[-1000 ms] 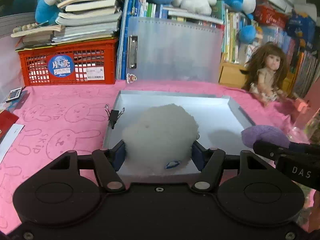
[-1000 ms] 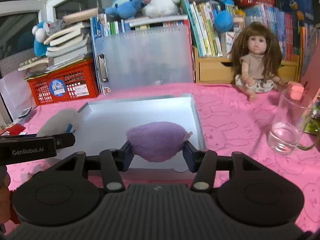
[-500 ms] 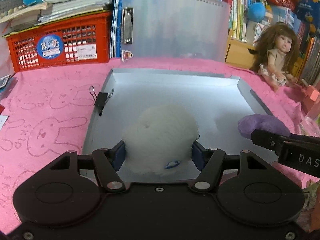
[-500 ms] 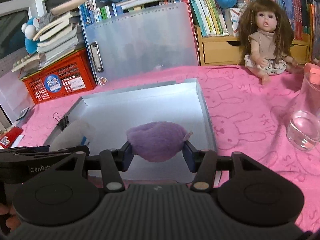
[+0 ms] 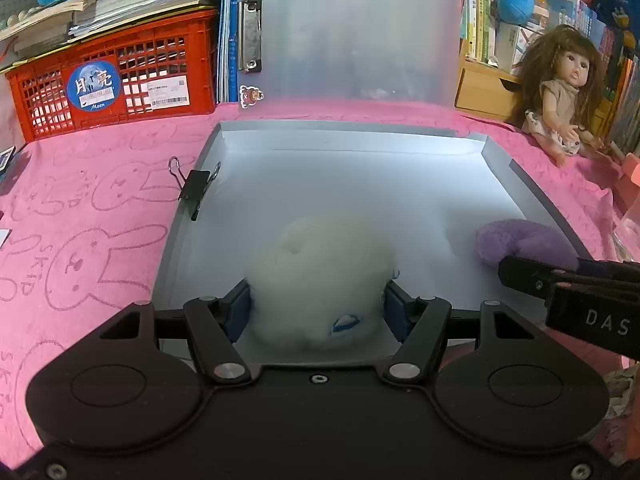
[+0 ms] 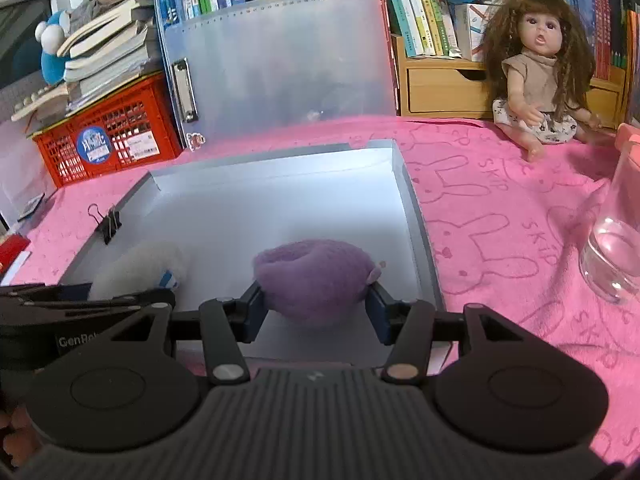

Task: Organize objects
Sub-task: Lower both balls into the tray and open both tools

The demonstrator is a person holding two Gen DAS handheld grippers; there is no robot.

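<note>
A fluffy white plush ball [image 5: 320, 276] with a small blue emblem sits squeezed between the blue pads of my left gripper [image 5: 318, 310], over the near part of the shallow silver tray [image 5: 360, 152]. My right gripper [image 6: 316, 310] is shut on a purple plush ball [image 6: 314, 276], held over the same tray [image 6: 280, 184] near its right side. The left wrist view shows the purple ball [image 5: 524, 240] at the right, behind a black finger of the right gripper. The white ball [image 6: 140, 264] shows at the left in the right wrist view.
A black binder clip [image 5: 196, 190] grips the tray's left rim. Behind the tray stand a translucent folder [image 5: 352, 36] and a red crate [image 5: 104, 80] under books. A doll [image 6: 536, 76] sits far right. A glass [image 6: 616, 248] stands on the pink cloth [image 6: 500, 216].
Both grippers have moved forward and down over the tray with their plush balls; the tray looks larger and the shelves have slid up out of view. Neither grip has changed.
</note>
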